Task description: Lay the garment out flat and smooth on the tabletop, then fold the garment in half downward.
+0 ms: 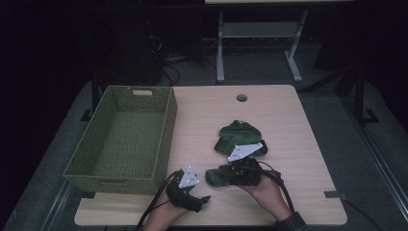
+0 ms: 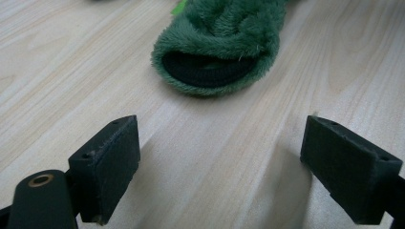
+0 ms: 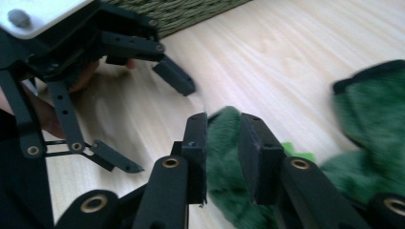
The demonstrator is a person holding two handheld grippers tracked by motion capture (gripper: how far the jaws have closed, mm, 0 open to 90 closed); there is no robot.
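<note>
1. Right gripper (image 3: 223, 157): jaws drawn close together over the fuzzy edge of the near slipper (image 3: 224, 191). Green pile shows in the narrow gap between the pads; the picture is blurred, so I read this as a pinch on the fabric, probably firm, not certain.
2. From the high view, the right gripper (image 1: 222, 174) lies low on the table (image 1: 288, 120), pointing toward the person's left, with the near slipper (image 1: 216, 177) bunched at its tip. Likely held by the rim because the soft pile gives a thin fold to pinch.
3. Left gripper (image 2: 222, 167): jaws wide apart, nothing between them, bare wood below. It points at the slipper's open mouth (image 2: 217, 47), which lies a short way ahead, apart from the pads.
4. In the high view the left gripper (image 1: 204, 198) sits near the table's front edge, just beside the basket's (image 1: 120, 185) near corner. Probably waiting to take the other side.
5. Far slipper (image 1: 239, 137) lies farther back, mid-table, just beyond the right gripper, untouched.
6. Basket stands at the table's left, nothing visible inside; a likely destination for the pair.
</note>
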